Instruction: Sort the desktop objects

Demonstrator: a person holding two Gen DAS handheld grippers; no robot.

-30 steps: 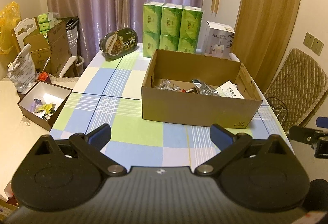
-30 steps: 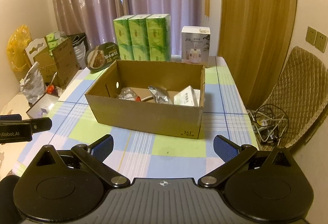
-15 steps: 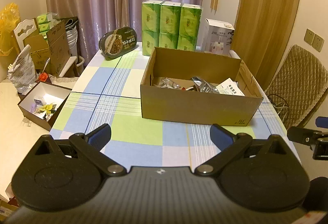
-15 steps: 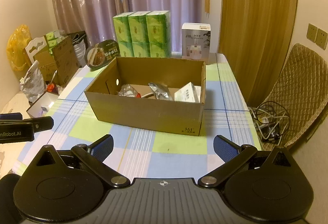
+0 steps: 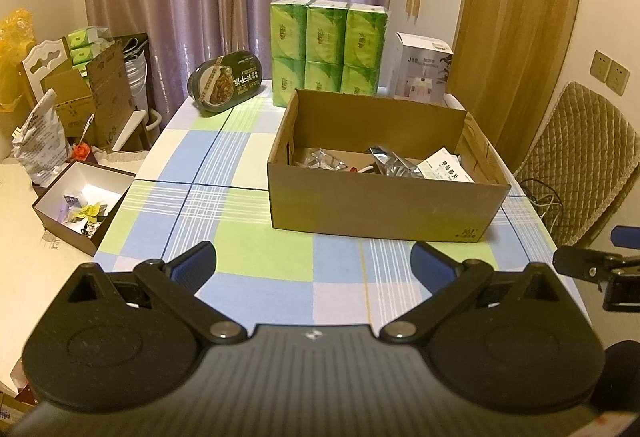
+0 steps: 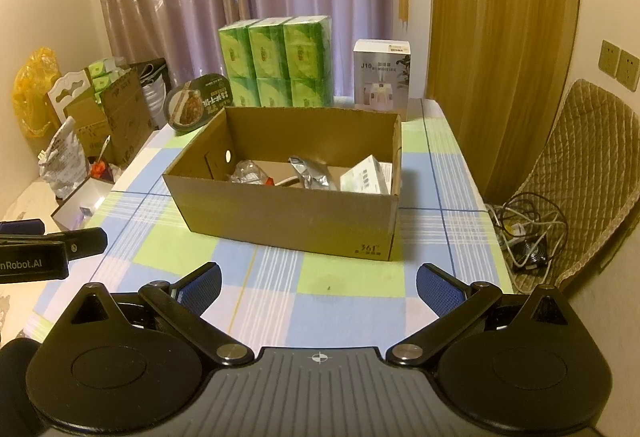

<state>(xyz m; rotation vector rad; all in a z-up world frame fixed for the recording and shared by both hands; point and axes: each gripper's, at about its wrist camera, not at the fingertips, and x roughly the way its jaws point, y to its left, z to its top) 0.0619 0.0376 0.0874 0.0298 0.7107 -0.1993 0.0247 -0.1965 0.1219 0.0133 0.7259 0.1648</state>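
Note:
An open cardboard box (image 5: 380,211) (image 6: 288,221) stands on the checked tablecloth (image 5: 248,245). Inside it lie silver foil packets (image 5: 390,165) (image 6: 310,175), crumpled clear wrap (image 6: 246,173) and a white printed box (image 5: 446,167) (image 6: 366,177). My left gripper (image 5: 314,263) is open and empty, held above the table's near edge, short of the box. My right gripper (image 6: 320,283) is open and empty, also short of the box. The right gripper's tip shows in the left wrist view (image 5: 592,267); the left gripper's tip shows in the right wrist view (image 6: 56,247).
Behind the box stand a green tissue pack (image 5: 328,51) (image 6: 276,63), a dark oval food tub (image 5: 226,81) (image 6: 198,103) and a white humidifier box (image 5: 422,67) (image 6: 382,71). Left of the table are a small open box (image 5: 82,205) and cartons (image 5: 96,93). A padded chair (image 6: 580,173) and cables (image 6: 528,233) are at right.
Both grippers have drawn back and risen slightly, so the box sits a little farther off. Both stay open.

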